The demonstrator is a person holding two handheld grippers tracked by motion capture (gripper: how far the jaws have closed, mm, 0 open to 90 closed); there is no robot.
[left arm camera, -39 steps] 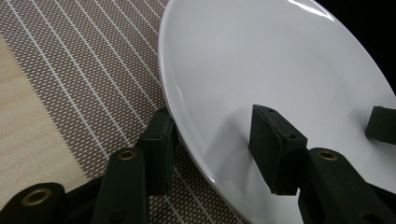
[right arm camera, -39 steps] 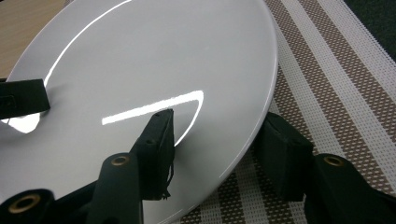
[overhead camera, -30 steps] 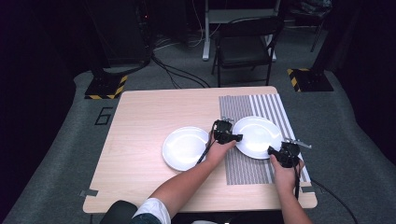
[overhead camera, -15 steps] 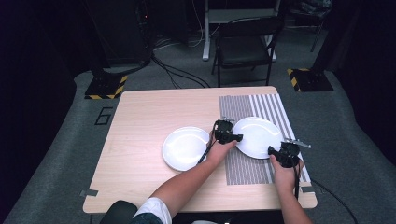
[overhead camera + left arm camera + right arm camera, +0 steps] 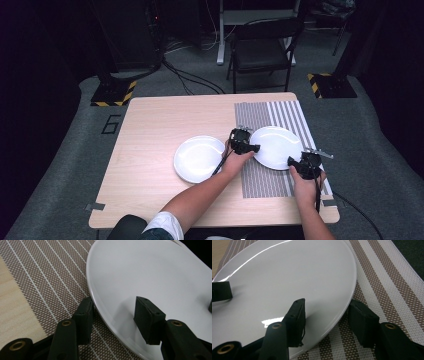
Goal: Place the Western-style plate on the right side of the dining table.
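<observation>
Grippers (image 5: 252, 148) (image 5: 292, 161) are straddling the white plate's (image 5: 274, 146) rim from opposite sides; we're steadying it over the striped placemat (image 5: 260, 181), jaws not yet pinching.

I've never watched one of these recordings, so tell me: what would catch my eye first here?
Probably the white plate on the striped placemat at the table's right side, with a hand-held gripper at each edge: the left gripper at its left rim, the right gripper at its near right rim. Each has its jaws astride the rim, one over the plate, one outside. A second white plate lies on the bare wooden table to the left.
</observation>
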